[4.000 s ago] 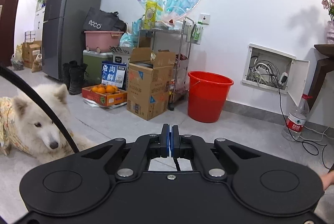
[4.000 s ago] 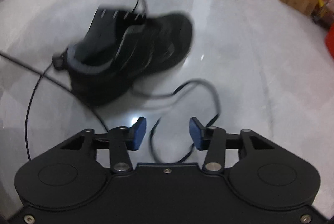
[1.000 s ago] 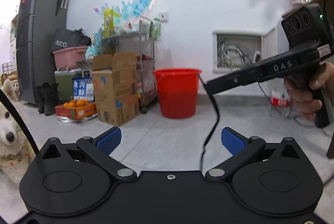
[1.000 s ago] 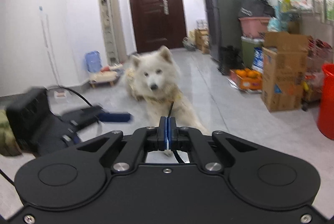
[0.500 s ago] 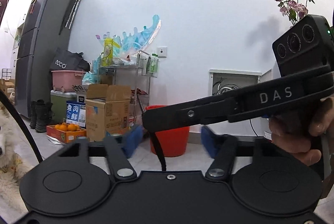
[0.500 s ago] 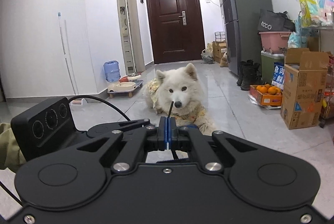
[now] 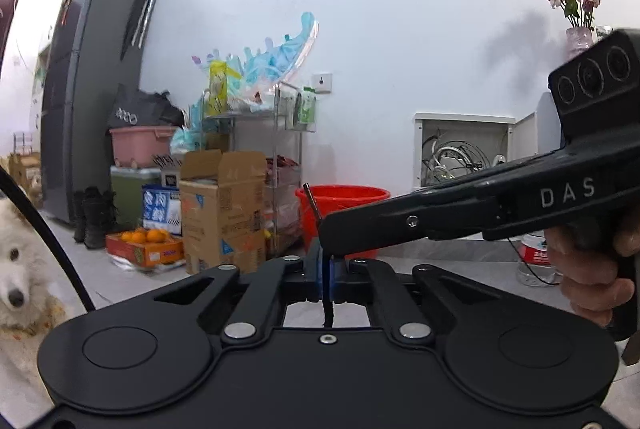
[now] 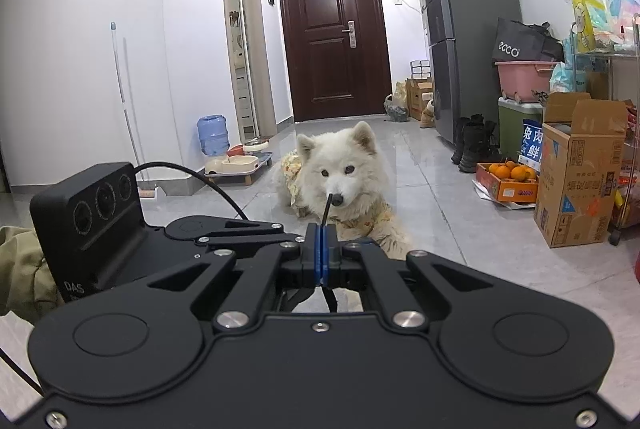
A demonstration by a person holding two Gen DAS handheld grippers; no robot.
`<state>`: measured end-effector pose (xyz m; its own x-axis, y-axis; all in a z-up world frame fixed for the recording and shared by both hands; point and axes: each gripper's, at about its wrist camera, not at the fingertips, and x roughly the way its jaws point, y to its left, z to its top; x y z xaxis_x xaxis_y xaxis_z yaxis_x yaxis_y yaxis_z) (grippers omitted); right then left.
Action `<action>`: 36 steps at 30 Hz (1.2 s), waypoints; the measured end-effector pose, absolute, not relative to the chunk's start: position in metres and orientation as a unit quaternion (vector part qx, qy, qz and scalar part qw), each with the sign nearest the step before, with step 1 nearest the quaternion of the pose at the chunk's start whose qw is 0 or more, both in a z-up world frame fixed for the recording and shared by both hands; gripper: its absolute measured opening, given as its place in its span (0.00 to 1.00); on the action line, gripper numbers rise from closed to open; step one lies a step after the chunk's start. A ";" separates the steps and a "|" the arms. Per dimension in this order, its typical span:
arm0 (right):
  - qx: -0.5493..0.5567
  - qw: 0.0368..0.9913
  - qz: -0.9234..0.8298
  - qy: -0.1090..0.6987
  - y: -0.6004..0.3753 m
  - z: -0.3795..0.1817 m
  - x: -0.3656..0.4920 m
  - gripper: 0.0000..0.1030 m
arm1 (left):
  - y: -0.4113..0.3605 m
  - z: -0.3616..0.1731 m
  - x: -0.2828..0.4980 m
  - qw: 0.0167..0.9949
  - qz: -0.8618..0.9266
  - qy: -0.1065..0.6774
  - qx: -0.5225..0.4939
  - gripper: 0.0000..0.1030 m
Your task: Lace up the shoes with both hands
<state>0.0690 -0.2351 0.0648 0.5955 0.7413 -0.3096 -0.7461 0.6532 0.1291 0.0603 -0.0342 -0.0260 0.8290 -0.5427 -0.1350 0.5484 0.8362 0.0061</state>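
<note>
Holding one black lace (image 8: 327, 207) in both tools, I see my right gripper (image 8: 321, 256) pinched shut on it, tip poking up and far. My left gripper (image 7: 327, 274) has closed on the same strand just below and nearer. Its long axis runs vertically, hanging down. No shoe is in either view.

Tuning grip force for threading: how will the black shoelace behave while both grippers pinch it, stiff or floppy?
Likely floppy along its length: the shoelace hangs limp below the shut right gripper. Its short tip stands straight above the pads, so probably stiff enough to thread. It looks thin, so it may slip in the left gripper.
</note>
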 end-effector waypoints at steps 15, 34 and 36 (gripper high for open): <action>-0.055 0.893 0.414 0.166 -0.242 0.049 0.054 0.84 | -0.027 -0.045 0.073 0.954 -0.272 0.100 0.071 0.03; -0.357 0.858 0.255 0.266 -0.164 -0.150 0.012 0.83 | -0.003 -0.100 0.090 0.938 -0.245 0.209 0.130 0.03; -0.366 0.856 0.237 0.278 -0.155 -0.170 0.013 0.82 | -0.006 -0.108 0.090 0.933 -0.249 0.217 0.140 0.03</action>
<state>0.0128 -0.1548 -0.1704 0.7328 0.2017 -0.6499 -0.6089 0.6207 -0.4939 0.0901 -0.0056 -0.1080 0.7815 -0.4035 -0.4758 0.5256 0.8367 0.1539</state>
